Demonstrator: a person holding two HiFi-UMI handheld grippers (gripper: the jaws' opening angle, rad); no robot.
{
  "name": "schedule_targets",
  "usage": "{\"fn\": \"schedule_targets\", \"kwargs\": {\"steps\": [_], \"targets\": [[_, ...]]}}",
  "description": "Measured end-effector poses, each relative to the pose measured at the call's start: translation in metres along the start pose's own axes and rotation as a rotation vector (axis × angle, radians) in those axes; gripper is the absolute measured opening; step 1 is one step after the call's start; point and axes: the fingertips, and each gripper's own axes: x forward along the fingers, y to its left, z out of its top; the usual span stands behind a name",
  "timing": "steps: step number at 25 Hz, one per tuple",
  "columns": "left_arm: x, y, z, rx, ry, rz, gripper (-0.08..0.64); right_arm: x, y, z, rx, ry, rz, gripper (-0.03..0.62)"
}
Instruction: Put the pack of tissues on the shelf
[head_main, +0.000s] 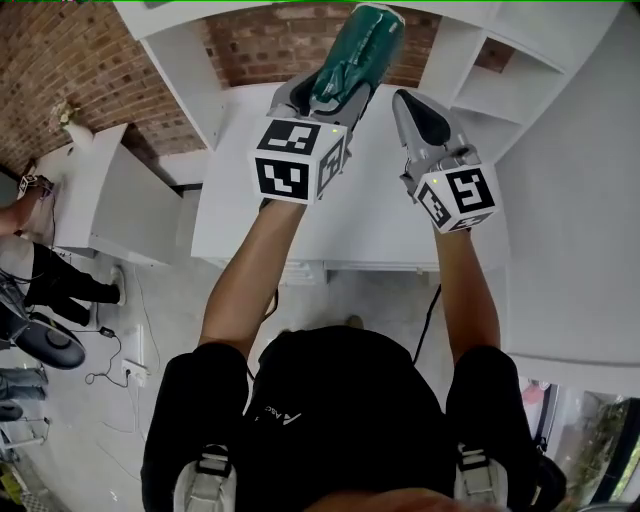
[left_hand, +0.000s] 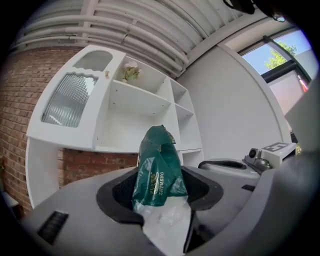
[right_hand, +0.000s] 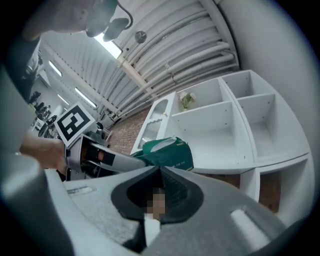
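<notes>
The pack of tissues (head_main: 357, 52) is a dark green plastic packet with a clear lower part. My left gripper (head_main: 338, 88) is shut on it and holds it up in front of the white shelf unit (head_main: 478, 70). In the left gripper view the pack (left_hand: 158, 167) stands upright between the jaws of the left gripper (left_hand: 159, 194), with the open shelf compartments (left_hand: 140, 102) behind it. My right gripper (head_main: 416, 108) hangs just right of the pack, shut and holding nothing. In the right gripper view the pack (right_hand: 171, 152) shows beyond the tips of the right gripper (right_hand: 161, 172), before the shelves (right_hand: 220, 127).
A white desk top (head_main: 350, 215) lies under both grippers, with a brick wall (head_main: 60, 70) behind. A small plant (left_hand: 131, 72) stands in the upper left shelf compartment. A low white cabinet (head_main: 105, 195) stands at the left, with cables on the floor beside it.
</notes>
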Motion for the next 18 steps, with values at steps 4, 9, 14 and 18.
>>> {"fn": "schedule_targets", "kwargs": {"steps": [4, 9, 14, 18], "targets": [[0.019, -0.014, 0.031, 0.011, -0.026, 0.033, 0.227, -0.006, -0.028, 0.024, 0.001, -0.038, 0.036, 0.002], [0.049, -0.015, 0.053, 0.008, -0.027, 0.071, 0.227, -0.008, -0.060, 0.040, 0.016, -0.081, 0.050, 0.002], [0.081, -0.001, 0.078, 0.024, -0.007, 0.084, 0.227, 0.006, -0.072, 0.051, -0.028, -0.086, 0.067, 0.002], [0.112, 0.015, 0.097, 0.020, 0.016, 0.067, 0.227, 0.017, -0.076, 0.055, -0.051, -0.069, 0.076, 0.002]]}}
